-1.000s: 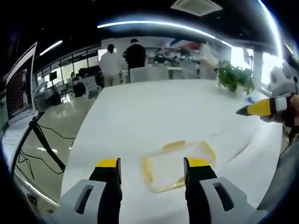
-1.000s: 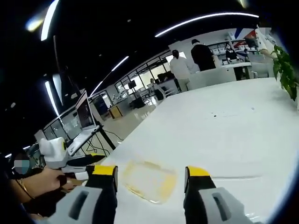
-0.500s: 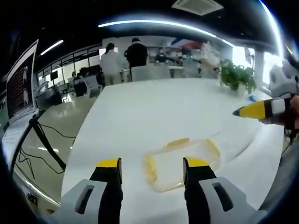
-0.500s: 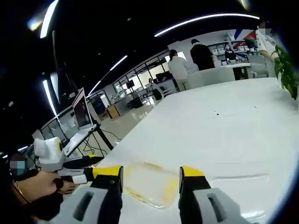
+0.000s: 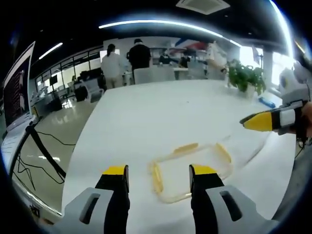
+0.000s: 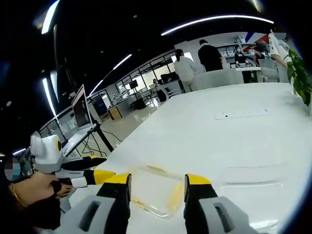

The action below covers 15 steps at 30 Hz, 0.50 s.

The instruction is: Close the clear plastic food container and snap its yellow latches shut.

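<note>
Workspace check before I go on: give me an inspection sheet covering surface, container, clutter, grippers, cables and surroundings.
Surface: white table, glossy.
Job's things: clear container lies flat on the table; yellow latches along its edges; whether they are snapped cannot be told.
Clutter: power strip farther along the table; potted plant near the far edge.
Grippers: left gripper open above the container; right gripper open above it.
Cables: dark cables on the floor beside the table.
Surroundings: open office, laptop on a stand, people standing far off.
</note>
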Each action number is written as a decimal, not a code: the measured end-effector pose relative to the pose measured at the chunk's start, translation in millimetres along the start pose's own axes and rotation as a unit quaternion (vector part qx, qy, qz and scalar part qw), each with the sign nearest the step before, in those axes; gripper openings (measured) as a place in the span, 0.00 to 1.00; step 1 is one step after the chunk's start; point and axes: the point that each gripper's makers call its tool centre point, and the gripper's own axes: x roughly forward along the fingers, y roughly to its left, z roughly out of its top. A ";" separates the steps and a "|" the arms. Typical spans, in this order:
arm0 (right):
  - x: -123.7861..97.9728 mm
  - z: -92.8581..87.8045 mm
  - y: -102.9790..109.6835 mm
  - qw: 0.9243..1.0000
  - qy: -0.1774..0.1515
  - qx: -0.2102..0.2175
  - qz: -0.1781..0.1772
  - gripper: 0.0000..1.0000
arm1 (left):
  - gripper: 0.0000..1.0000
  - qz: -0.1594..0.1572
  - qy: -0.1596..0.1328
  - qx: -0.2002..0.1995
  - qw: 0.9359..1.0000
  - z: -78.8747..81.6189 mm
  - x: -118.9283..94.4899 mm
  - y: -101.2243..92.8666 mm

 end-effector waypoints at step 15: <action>11.6 -13.9 -13.0 0.999 0.002 -0.011 -0.051 0.23 | 0.43 0.012 0.017 -0.007 1.000 -15.0 8.8 4.8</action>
